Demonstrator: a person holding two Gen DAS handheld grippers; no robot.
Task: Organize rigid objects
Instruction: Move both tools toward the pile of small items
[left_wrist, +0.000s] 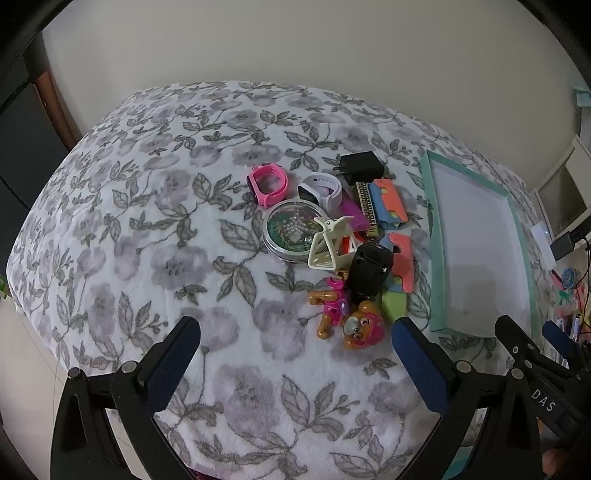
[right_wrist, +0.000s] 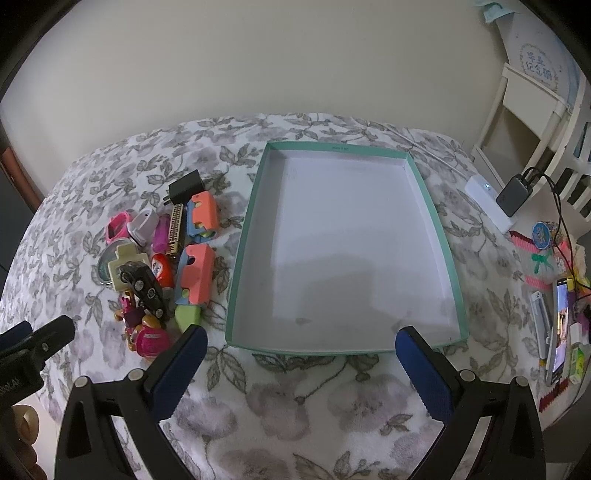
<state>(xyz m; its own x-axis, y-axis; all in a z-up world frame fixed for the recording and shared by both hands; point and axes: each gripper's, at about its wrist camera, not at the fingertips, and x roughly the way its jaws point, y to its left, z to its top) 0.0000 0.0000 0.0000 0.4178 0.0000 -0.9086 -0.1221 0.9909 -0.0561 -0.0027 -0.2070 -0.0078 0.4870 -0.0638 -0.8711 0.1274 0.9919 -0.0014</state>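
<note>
A pile of small rigid things lies on the flowered cloth: a pink watch case (left_wrist: 266, 183), a white watch (left_wrist: 320, 187), a round tin (left_wrist: 294, 229), a black charger (left_wrist: 361, 166), a black toy car (left_wrist: 369, 271) and a pink toy dog (left_wrist: 347, 314). The pile also shows in the right wrist view, with the toy car (right_wrist: 146, 288) in its middle. A shallow teal tray (right_wrist: 439, 225) with a white floor lies right of the pile. My left gripper (left_wrist: 297, 332) is open and empty, near the toy dog. My right gripper (right_wrist: 301, 341) is open and empty at the tray's near edge.
Coral and blue foam blocks (right_wrist: 195, 277) lie between the pile and the tray (left_wrist: 436, 229). A white shelf (right_wrist: 524, 110), a power bank (right_wrist: 513, 195), cables and small clutter (right_wrist: 557, 314) crowd the table's right side. A plain wall stands behind.
</note>
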